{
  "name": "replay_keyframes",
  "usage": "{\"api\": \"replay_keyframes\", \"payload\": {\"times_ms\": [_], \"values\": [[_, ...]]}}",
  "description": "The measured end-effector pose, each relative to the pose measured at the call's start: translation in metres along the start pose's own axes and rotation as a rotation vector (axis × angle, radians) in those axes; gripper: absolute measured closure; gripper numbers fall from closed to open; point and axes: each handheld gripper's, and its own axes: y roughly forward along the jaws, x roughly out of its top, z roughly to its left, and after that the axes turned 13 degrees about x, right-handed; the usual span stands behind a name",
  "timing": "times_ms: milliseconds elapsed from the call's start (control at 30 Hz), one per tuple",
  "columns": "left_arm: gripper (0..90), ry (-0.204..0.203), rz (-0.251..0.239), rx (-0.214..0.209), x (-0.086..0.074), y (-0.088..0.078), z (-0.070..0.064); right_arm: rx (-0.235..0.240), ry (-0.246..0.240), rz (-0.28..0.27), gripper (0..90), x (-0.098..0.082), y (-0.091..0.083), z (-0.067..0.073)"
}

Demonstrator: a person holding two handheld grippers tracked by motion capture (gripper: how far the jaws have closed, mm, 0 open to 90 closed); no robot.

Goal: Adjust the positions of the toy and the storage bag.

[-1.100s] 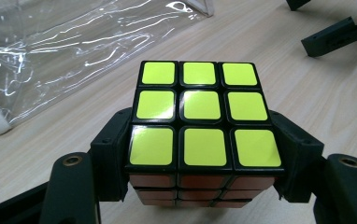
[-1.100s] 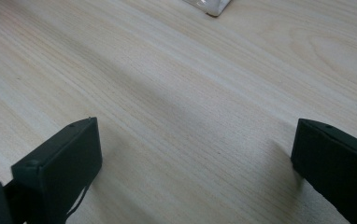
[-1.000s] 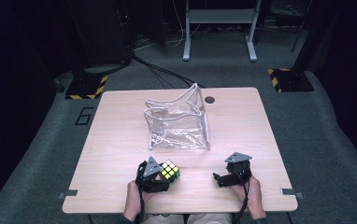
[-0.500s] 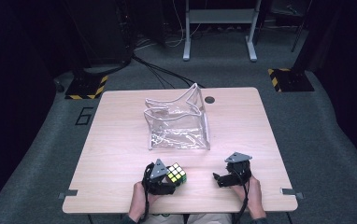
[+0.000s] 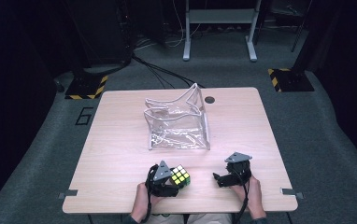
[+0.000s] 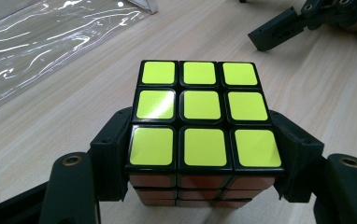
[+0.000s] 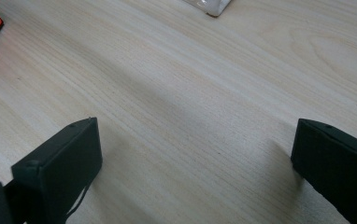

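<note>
Even overhead light on pale wooden table; surrounding floor and background dim, near black toward 9 and 3 o'clock. White glare streaks on clear plastic bag. High view soft, slightly grainy. Left gripper view sharp on cube, sheen on yellow stickers; far corner at 1 o'clock blurred. Right gripper view: soft jaw shadows on wood.

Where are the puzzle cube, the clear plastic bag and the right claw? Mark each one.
puzzle cube [image 6: 201, 105]: left gripper view, centre yellow tile of its top face.
clear plastic bag [image 5: 179, 133]: high view, its flat front panel.
right claw [image 7: 195, 163]: right gripper view, midway between its open jaws.
</note>
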Motion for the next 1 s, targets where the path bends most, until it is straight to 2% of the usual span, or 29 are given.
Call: {"api": "replay_keyframes", "payload": {"times_ms": [233, 367, 400, 433, 633, 800, 1000], "values": [[33.5, -0.003, -0.006, 0.003, -0.002, 0.001, 0.000, 0.000, -0.002, 0.001, 1.4, 0.000, 0.000, 0.000], [32.4, -0.029, -0.007, -0.028, -0.003, 0.000, 0.003, 0.000, -0.003, 0.001, 1.4, 0.000, 0.000, 0.000], [31.5, -0.039, -0.012, -0.038, -0.004, 0.000, 0.004, -0.001, -0.002, 0.001, 1.3, 0.000, 0.000, 0.000], [25.0, -0.047, -0.023, -0.040, -0.004, -0.001, 0.005, -0.001, -0.002, 0.001, 1.3, 0.000, 0.000, 0.000], [15.8, -0.076, -0.044, -0.039, -0.005, -0.009, 0.012, -0.001, 0.000, 0.000, 1.4, 0.000, 0.000, 0.000], [14.2, -0.100, -0.051, -0.046, -0.004, -0.015, 0.016, -0.002, 0.004, 0.000, 1.3, 0.000, 0.000, 0.000], [10.8, -0.108, -0.040, -0.049, -0.004, -0.020, 0.021, -0.002, 0.001, 0.001, 1.0, 0.000, 0.000, 0.000]]}}
